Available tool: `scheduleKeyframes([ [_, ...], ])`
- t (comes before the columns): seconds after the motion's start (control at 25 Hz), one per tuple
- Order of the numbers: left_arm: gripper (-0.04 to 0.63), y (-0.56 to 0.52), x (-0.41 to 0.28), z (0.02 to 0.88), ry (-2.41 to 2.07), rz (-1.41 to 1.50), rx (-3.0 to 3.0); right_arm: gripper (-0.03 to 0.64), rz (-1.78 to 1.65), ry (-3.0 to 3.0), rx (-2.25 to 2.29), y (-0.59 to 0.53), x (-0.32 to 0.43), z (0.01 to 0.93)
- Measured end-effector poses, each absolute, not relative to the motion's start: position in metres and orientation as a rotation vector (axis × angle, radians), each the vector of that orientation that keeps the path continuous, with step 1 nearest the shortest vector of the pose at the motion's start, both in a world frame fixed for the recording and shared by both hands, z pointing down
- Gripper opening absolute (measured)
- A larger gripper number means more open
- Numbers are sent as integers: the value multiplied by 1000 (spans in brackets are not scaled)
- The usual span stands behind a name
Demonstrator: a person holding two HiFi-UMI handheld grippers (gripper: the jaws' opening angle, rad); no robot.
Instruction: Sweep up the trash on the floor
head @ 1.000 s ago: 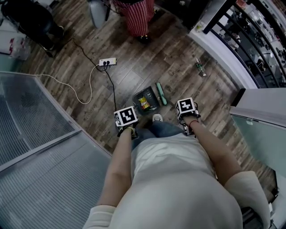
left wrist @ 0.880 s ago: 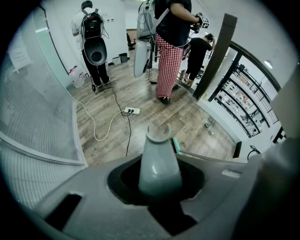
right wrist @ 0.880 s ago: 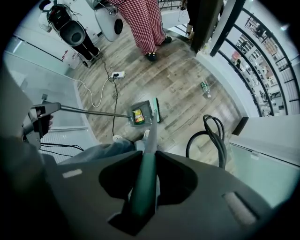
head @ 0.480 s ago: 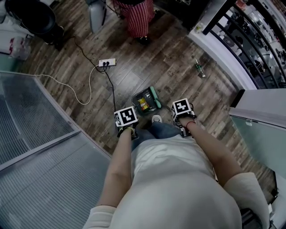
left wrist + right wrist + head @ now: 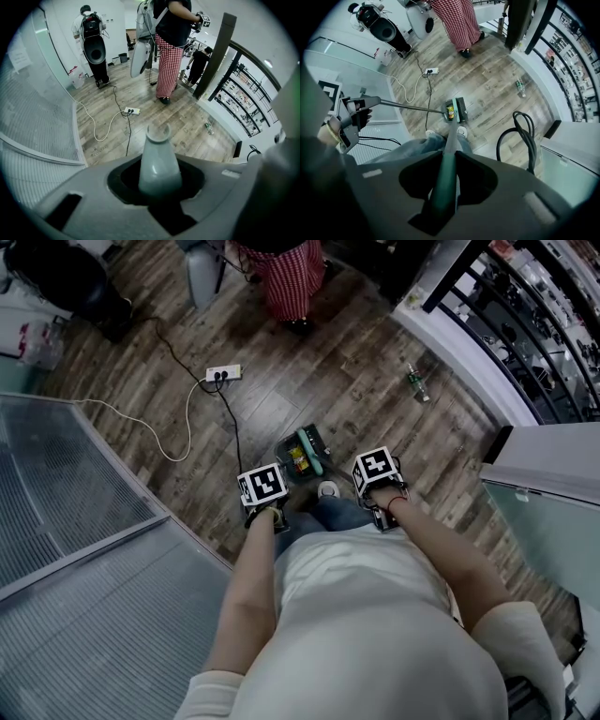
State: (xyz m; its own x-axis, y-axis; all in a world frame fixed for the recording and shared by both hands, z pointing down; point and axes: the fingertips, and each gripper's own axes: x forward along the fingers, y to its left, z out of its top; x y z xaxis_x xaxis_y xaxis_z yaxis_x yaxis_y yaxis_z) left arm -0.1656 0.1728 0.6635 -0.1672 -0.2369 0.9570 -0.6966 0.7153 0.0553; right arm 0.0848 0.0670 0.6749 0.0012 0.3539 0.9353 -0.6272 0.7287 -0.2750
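Observation:
A dark dustpan stands on the wood floor just ahead of my feet, with a yellow wrapper in it. The green broom head lies over the pan's right side. My left gripper is shut on the dustpan's grey handle. My right gripper is shut on the green broom handle, which runs down to the broom head and the wrapper. A small bottle lies on the floor farther right, apart from the pan.
A white power strip with black and white cables lies ahead on the left. A person in checked trousers stands beyond it. A ribbed glass panel borders the left, a white kerb and dark railing the right. A black cable loop hangs near my right side.
The broom head has swept leftward from beside the dustpan onto it. My right gripper has shifted a little left. The left gripper and the dustpan have barely moved.

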Motion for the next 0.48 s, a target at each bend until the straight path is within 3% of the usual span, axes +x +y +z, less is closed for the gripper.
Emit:
scheduleKeyframes([
  [0.48,95,175,-164,665,-1735,483,753,98,732,-1400,188,66,93,652],
])
